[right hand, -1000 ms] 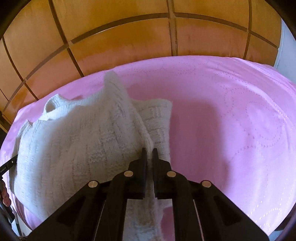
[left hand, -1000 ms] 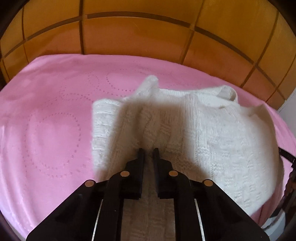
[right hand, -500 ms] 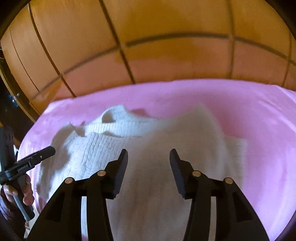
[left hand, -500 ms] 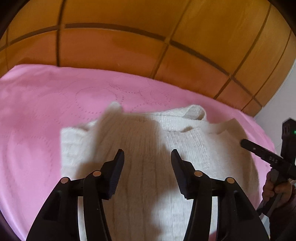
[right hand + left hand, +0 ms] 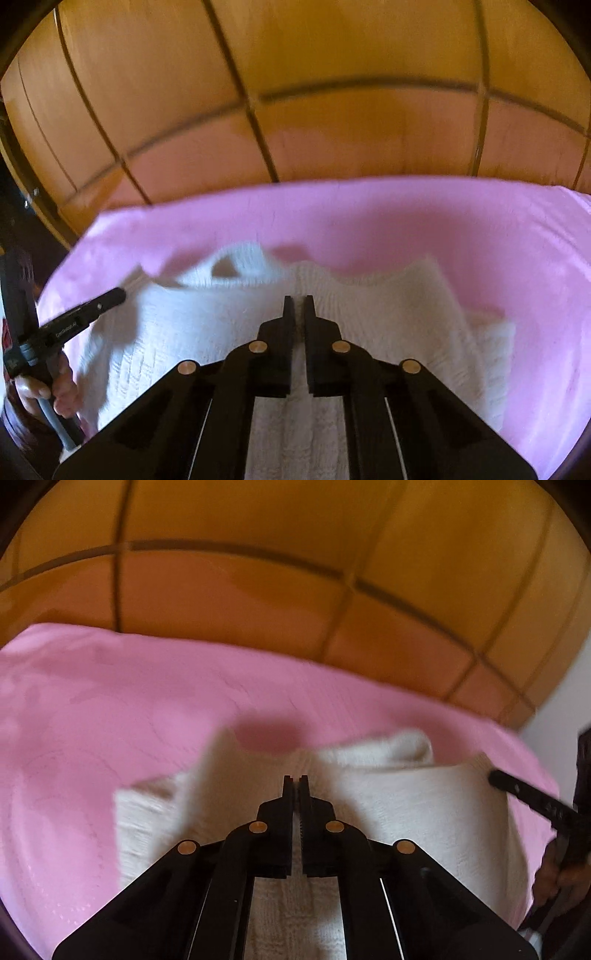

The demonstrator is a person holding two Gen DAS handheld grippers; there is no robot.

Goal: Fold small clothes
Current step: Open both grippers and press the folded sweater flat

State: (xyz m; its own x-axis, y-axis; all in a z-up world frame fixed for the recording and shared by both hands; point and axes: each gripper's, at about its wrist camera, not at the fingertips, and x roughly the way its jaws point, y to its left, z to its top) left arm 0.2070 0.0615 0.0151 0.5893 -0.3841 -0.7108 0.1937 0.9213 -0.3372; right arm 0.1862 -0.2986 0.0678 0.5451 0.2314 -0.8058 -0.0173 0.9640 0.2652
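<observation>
Left gripper, right gripper fingers nearly together over blurred white sweater; grip unclear

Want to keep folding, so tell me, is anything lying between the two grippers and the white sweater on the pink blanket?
Nothing visible is. The left gripper and right gripper both sit directly over the sweater, jaws nearly closed, with only the blanket around it.

Left gripper and right gripper both closed, empty
</observation>
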